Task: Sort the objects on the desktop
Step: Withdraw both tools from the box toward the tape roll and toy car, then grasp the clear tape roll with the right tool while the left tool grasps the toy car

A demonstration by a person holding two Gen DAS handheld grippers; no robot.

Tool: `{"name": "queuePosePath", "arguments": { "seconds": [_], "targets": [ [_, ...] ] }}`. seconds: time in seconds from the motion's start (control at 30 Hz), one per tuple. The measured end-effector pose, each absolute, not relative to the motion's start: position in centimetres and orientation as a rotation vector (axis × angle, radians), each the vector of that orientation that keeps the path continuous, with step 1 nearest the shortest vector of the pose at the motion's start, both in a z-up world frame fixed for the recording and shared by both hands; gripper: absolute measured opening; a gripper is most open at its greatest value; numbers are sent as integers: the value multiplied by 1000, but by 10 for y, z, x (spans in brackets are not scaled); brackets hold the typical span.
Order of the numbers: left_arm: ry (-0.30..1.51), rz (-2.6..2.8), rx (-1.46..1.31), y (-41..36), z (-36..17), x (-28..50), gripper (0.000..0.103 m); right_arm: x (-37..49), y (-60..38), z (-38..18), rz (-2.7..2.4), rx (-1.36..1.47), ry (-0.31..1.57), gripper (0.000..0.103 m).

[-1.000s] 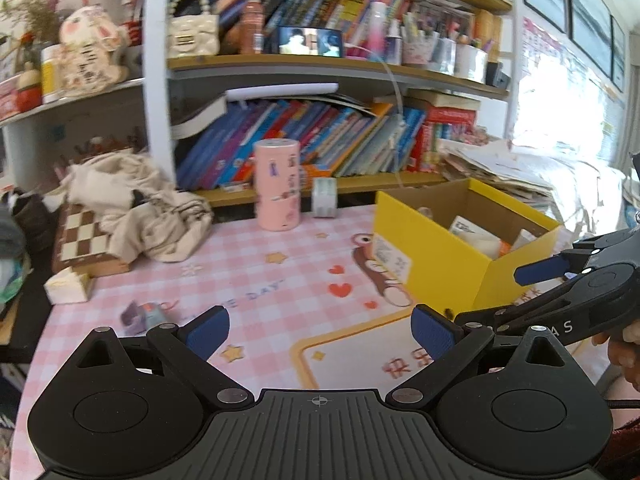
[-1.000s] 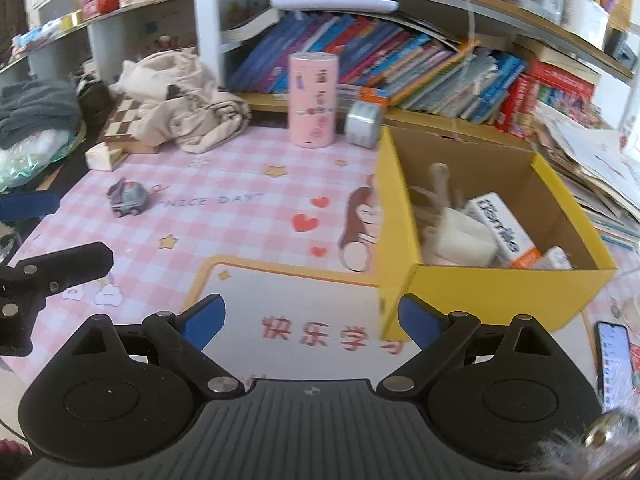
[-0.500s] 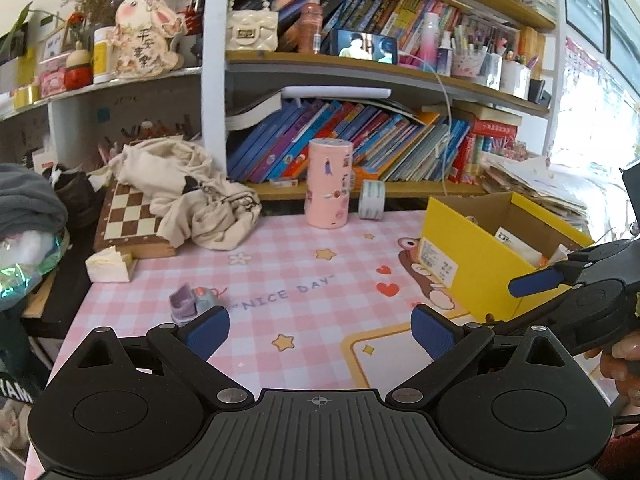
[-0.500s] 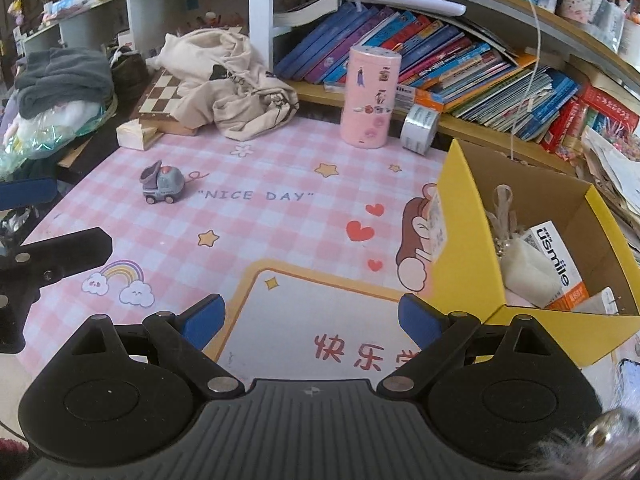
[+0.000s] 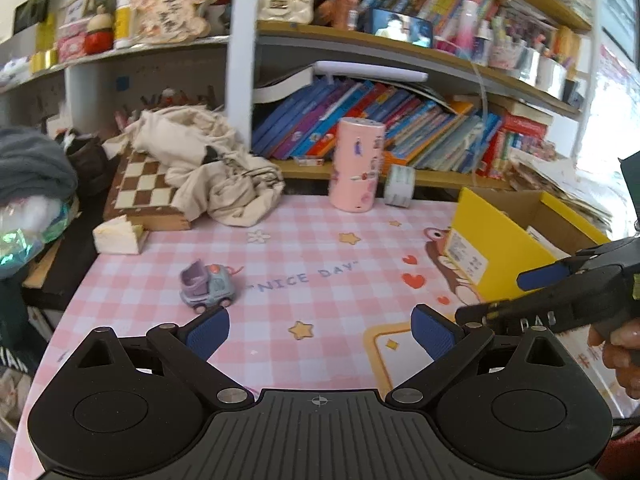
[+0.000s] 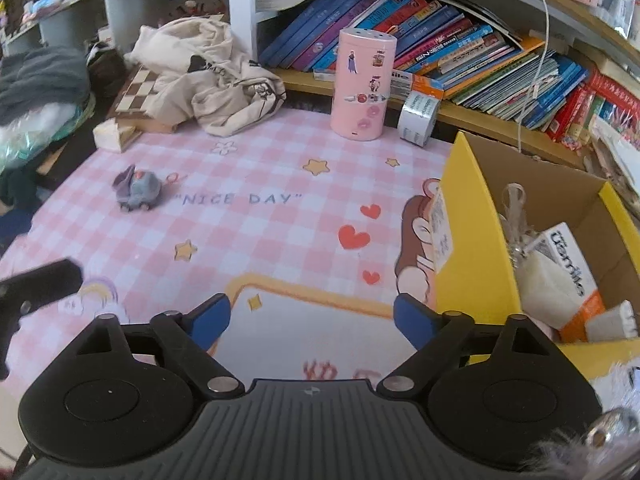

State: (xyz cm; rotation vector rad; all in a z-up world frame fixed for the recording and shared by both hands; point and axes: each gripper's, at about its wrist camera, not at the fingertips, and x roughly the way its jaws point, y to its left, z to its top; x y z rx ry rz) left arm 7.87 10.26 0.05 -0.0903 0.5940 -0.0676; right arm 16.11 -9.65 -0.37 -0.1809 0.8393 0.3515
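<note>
Left gripper [image 5: 320, 330] hovers low over the pink checked mat [image 5: 304, 248], fingers spread wide w/ nothing between them. Right gripper [image 6: 308, 318] likewise spread wide, nothing held, over the mat's yellow-framed panel, its right finger just beside the yellow box [image 6: 476, 248].

Toy car [image 5: 206, 286], grey-purple, sits on the mat's left part, just ahead of the left gripper's left fingertip [image 5: 208, 332], not touching; upright on its wheels. In right wrist view it's well off to the left, near the "NICE DAY" print.

Box is open on the mat's right side; inside: a white-orange carton [image 6: 568, 280], some pale packets, a ribbon-like bit.

Pink tin [image 6: 364, 84] stands upright at the mat's far edge, tape roll [image 6: 418, 118] just right of it, on edge. Behind: shelf of leaning books [image 6: 420, 36]. Far left: chessboard [image 5: 144, 184] w/ crumpled cream cloth [image 5: 208, 160] partly over it, a pale wedge block [image 5: 118, 236] at the mat's corner.
</note>
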Motion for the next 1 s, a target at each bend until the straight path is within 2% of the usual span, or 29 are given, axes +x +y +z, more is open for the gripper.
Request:
{"name": "queuePosePath", "arguments": {
  "seconds": [0.23, 0.53, 0.87, 0.93, 1.0],
  "targets": [
    [627, -5, -93, 119, -9, 93, 99, 205, -89, -14, 344, -143, 873, 67],
    [653, 40, -63, 131, -22, 131, 99, 262, -74, -34, 271, -73, 898, 62],
    [648, 75, -55, 140, -29, 157, 99, 348, -87, -31, 80, 23, 752, 61],
    [652, 78, -56, 142, -32, 164, 99, 365, -88, -32, 65, 32, 752, 54],
    [662, 83, -45, 142, -36, 173, 99, 380, -86, -34, 50, 37, 752, 54]
  ]
}}
